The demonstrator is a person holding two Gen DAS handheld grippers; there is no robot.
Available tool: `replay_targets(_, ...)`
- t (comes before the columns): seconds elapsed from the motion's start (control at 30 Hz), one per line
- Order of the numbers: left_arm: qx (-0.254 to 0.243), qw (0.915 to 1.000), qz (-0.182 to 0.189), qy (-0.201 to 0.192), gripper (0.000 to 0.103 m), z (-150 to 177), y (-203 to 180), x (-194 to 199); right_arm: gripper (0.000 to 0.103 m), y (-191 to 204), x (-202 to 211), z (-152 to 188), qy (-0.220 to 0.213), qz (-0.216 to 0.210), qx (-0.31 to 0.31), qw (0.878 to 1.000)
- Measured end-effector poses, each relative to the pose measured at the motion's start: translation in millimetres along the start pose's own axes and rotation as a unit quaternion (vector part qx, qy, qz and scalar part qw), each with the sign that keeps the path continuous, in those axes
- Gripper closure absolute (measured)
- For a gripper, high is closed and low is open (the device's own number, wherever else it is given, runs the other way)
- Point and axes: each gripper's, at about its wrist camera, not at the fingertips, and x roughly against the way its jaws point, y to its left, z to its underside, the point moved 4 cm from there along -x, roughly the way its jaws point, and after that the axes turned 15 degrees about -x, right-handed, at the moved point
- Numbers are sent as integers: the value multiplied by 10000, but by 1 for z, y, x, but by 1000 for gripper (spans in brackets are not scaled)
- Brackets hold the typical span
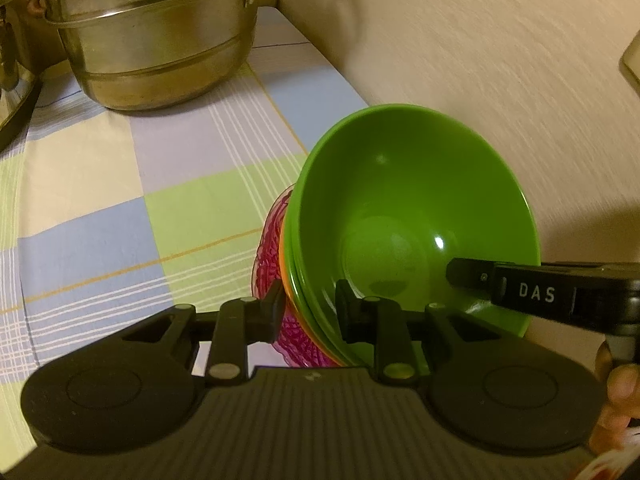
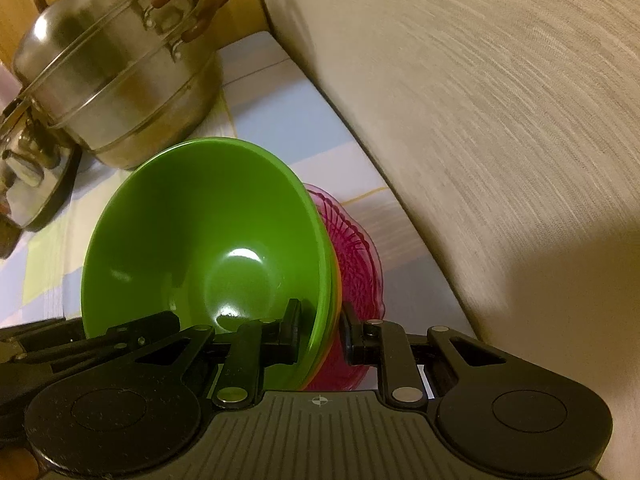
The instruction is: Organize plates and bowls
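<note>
A stack of nested bowls is held from both sides: a green bowl point(image 1: 400, 200) point(image 2: 192, 240) on top, a thin orange rim point(image 1: 286, 276) under it, and a ribbed pink glass bowl point(image 1: 272, 256) point(image 2: 352, 248) at the bottom. My left gripper point(image 1: 310, 300) is shut on the stack's left rim, one finger inside the green bowl and one outside the pink one. My right gripper point(image 2: 320, 318) is shut on the opposite rim in the same way. Its finger point(image 1: 472, 276) reaches into the green bowl in the left wrist view. The left gripper point(image 2: 120, 336) shows at the lower left of the right wrist view.
A checked tablecloth point(image 1: 120, 200) covers the surface. A large tiered steel pot point(image 1: 152, 40) point(image 2: 120, 80) stands at the back left, with another metal vessel point(image 2: 28, 184) beside it. A beige wall point(image 1: 480, 40) runs close along the right. A person's fingers point(image 1: 620, 392) hold the right gripper.
</note>
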Motion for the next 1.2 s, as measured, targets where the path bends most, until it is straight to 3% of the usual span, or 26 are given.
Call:
replay_targets(0.3,213,9995,50,-227,79,4,4,3,81,-4,3,6,-264,-148,-77,9995)
replay_targets(0.43,297,9984,31,-478,75,0,8,14,51,-5,14,6,-512,-327,-124,9981)
replay_targets(0.8,400,9958,-15,-822,64,1,11,39,48,-7,45,7,-875,-484,-208,9948)
replay_targets(1.2,379,9879,-344,-1462,32,34,8,92,40,-19,91,33,-1229,-699,-456,9889)
